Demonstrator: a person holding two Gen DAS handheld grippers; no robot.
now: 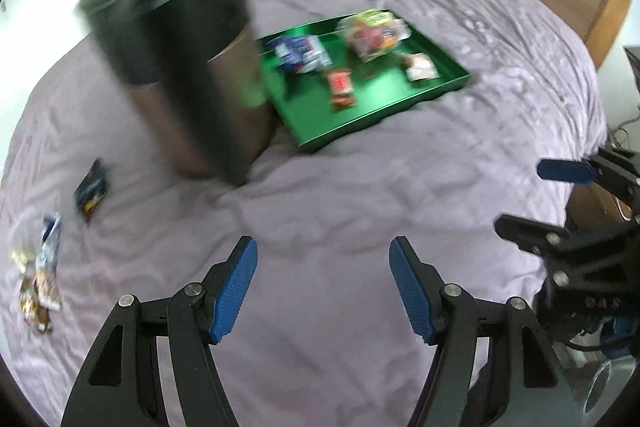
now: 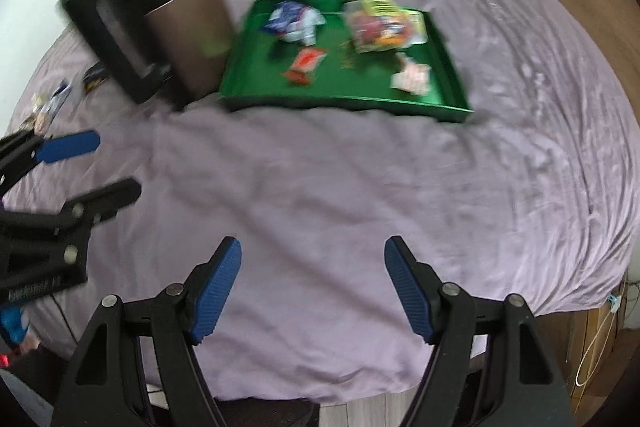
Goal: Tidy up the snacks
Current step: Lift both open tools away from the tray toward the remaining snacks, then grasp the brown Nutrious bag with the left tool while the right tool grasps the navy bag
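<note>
Only at the right wrist view's bottom edge does wood floor (image 2: 360, 415) show below the lilac bedsheet (image 2: 360, 187). Both the left gripper (image 1: 324, 279) and right gripper (image 2: 312, 283) have jaws apart, empty, facing the green tray (image 2: 344, 103).

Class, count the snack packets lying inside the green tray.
4: a blue-white packet at the back left, a clear mixed bag back right, a red bar in the middle, a pale packet front right. Blur may hide more.

- Soft, even daylight fills both views; the brightest, washed-out patch sits around 11 o'clock in the left wrist view.
- Motion blur smears the tall dark bin (image 1: 176, 55), the green tray (image 1: 436, 83) and the snack packets in it; print on the wrappers is unreadable.
- The tool fingers (image 1: 234, 291) at 6 o'clock stay sharp.
- Fisheye distortion bows the bed (image 2: 320, 187) and darkens the corners.
- Shadows are faint, glare slight.
</note>
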